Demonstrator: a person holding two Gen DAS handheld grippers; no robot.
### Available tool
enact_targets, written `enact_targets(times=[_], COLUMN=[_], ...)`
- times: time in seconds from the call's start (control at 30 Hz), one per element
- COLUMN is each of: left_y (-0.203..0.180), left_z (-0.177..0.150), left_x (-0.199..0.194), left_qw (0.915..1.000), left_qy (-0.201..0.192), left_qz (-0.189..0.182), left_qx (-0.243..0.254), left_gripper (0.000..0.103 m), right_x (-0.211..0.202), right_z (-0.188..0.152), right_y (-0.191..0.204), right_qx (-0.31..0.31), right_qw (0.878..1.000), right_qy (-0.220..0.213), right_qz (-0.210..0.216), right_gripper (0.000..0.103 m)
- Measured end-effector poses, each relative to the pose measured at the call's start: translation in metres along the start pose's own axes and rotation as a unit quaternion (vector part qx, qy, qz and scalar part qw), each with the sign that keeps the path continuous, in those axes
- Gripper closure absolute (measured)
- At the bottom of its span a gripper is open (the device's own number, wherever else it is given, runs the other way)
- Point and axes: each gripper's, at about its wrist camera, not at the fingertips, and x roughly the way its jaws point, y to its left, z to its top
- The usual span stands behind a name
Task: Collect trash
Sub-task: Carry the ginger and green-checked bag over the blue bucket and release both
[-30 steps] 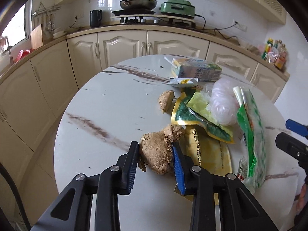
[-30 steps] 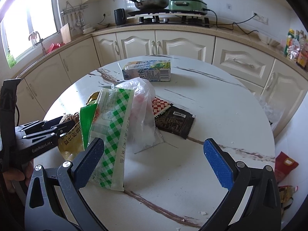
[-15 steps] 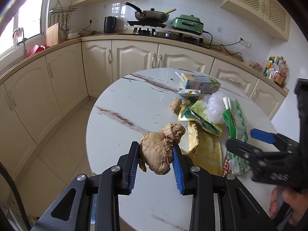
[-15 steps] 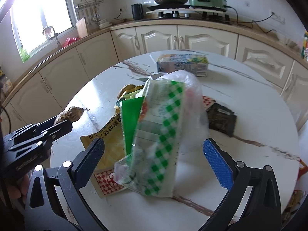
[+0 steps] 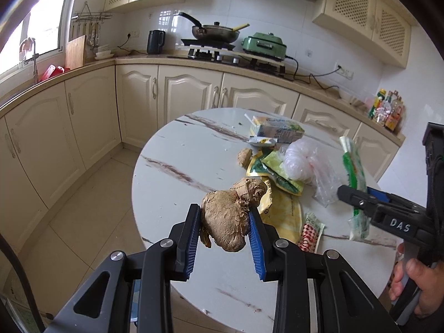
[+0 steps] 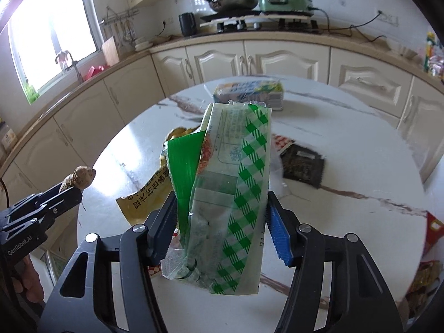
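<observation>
Your left hand-held gripper (image 5: 224, 231) is clenched on a lump of ginger root (image 5: 231, 216), raised clear of the round marble surface (image 5: 177, 191) near its edge. Your right hand-held gripper (image 6: 222, 229) is closing on a green-checked plastic wrapper (image 6: 236, 194); both pads already touch its sides, and the wrapper stands up off the surface. No bin or bag for the trash shows in either view.

Your left view alone shows a smaller ginger piece (image 5: 244, 156), a crumpled clear plastic bag (image 5: 304, 166) and yellow-green wrappers (image 5: 274, 172) lying together. Your right view alone shows a dark packet (image 6: 304, 168) flat on the surface beyond the wrapper. Both show the yellow packet (image 6: 145, 197) and a carton (image 6: 251, 94) at the far side.
</observation>
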Motion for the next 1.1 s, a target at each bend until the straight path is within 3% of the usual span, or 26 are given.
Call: enact_targets(times=[0.13, 0.3, 0.47, 0.67, 0.83, 0.97, 1.1], left_y=[0.011, 0.044, 0.093, 0.168, 0.219, 0.253, 0.282], left_z=[-0.004, -0.018, -0.046, -0.092, -0.132, -0.157, -0.176], left_x=[-0.028, -0.069, -0.11, -0.131, -0.089, -0.035, 0.024], left_qw=[0.9998, 0.9983, 0.9936, 0.9803, 0.9695, 0.9599, 0.9502], left_qy=[-0.016, -0.033, -0.036, -0.003, 0.052, 0.105, 0.154], left_qz=[0.0, 0.026, 0.08, 0.155, 0.172, 0.163, 0.151], left_qx=[-0.013, -0.041, -0.071, -0.123, -0.167, -0.202, -0.225], left_gripper=[0.073, 0.073, 0.073, 0.073, 0.073, 0.073, 0.073], right_x=[-0.027, -0.034, -0.007, 0.06, 0.154, 0.236, 0.316], right_z=[0.008, 0.017, 0.011, -0.029, -0.076, -0.115, -0.152], right_y=[0.015, 0.086, 0.181, 0.284, 0.332, 0.337, 0.33], right_qx=[-0.01, -0.061, -0.118, -0.169, -0.182, -0.168, -0.126], right_qw=[1.0, 0.995, 0.982, 0.961, 0.952, 0.946, 0.932], right_qy=[-0.028, -0.045, -0.027, 0.032, 0.12, 0.197, 0.276], right_qz=[0.006, 0.068, 0.147, 0.216, 0.217, 0.194, 0.195], right_gripper=[0.044, 0.044, 0.044, 0.043, 0.043, 0.042, 0.042])
